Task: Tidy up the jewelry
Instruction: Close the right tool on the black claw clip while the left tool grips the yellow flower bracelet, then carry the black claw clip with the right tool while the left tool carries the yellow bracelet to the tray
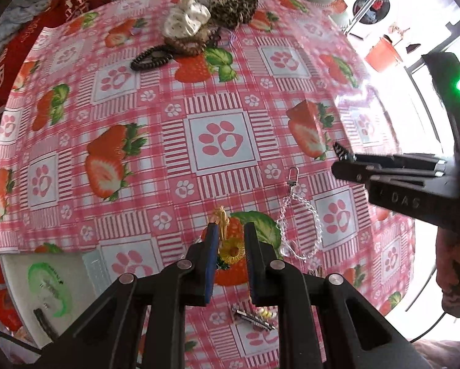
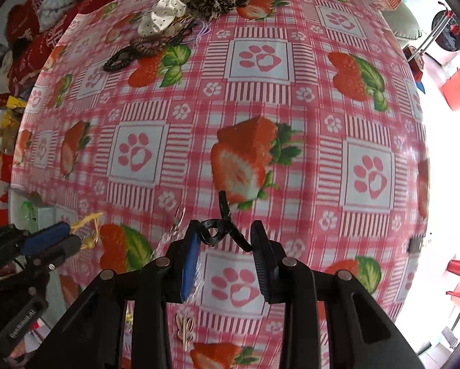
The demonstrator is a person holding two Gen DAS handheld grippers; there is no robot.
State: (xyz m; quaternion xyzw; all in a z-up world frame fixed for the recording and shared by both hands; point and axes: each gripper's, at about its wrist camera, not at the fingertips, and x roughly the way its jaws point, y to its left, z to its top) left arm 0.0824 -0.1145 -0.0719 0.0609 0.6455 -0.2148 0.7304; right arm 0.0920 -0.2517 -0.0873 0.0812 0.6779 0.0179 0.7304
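Above a tabletop (image 1: 156, 141) covered in a pink strawberry-and-paw-print cloth, 2 hand-held grippers each carry a small accessory. The left gripper (image 1: 228, 233) is clamped on a yellow sunflower charm (image 1: 230, 250), whose gold tassel (image 1: 221, 215) pokes out past the fingertips. The right gripper (image 2: 225, 233) is pinched on a black hair clip (image 2: 220, 230), held clear of the cloth. Just beside the left gripper, near the tabletop's near edge, lies a clear bead chain (image 1: 300, 224) with a metal clasp. At the far edge sits a heap of hair ties: a white dotted scrunchie (image 1: 185, 17), a leopard-print scrunchie (image 1: 233, 7) and a dark coiled hair tie (image 1: 151, 58). A toothed hair comb (image 1: 254, 318) lies at the near edge.
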